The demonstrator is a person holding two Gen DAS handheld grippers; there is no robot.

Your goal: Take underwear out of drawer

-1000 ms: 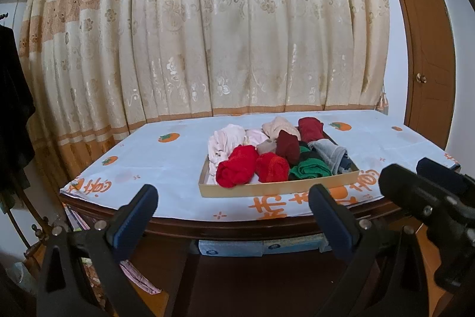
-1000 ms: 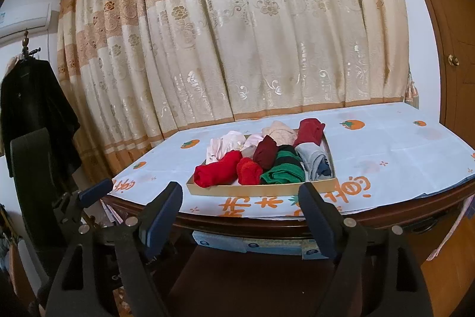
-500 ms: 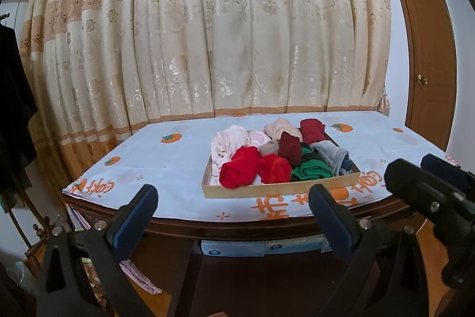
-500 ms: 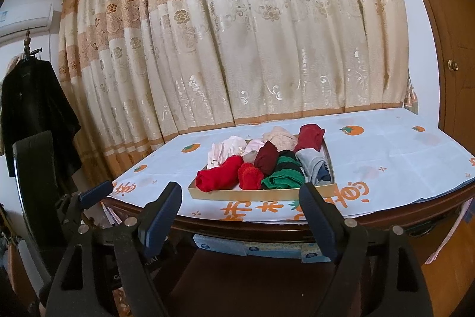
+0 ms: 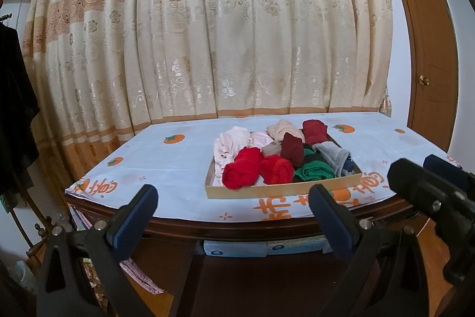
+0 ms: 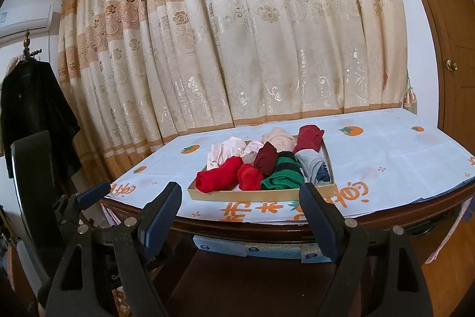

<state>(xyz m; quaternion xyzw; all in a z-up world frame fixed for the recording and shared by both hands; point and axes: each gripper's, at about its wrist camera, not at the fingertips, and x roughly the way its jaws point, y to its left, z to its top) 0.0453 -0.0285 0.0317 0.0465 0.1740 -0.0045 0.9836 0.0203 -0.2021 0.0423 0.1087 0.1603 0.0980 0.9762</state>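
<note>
A shallow cardboard drawer tray [image 5: 282, 189] [image 6: 261, 194] lies on the table, packed with several rolled pieces of underwear. Two bright red rolls [image 5: 242, 171] [image 6: 218, 178] sit at its front left, a green one [image 5: 314, 171] [image 6: 282, 178] beside them, with dark red, grey, pink and beige pieces behind. My left gripper [image 5: 231, 198] is open and empty, short of the table's near edge. My right gripper [image 6: 240, 193] is also open and empty, equally far back. Each tool shows at the edge of the other's view.
The table [image 5: 178, 159] wears a white cloth with orange fruit prints and has a dark wooden rim. A patterned curtain [image 5: 237, 49] hangs behind it. A wooden door [image 5: 427, 64] stands at the right, a black coat [image 6: 32, 115] hangs at the left, and blue boxes [image 6: 252, 248] sit under the table.
</note>
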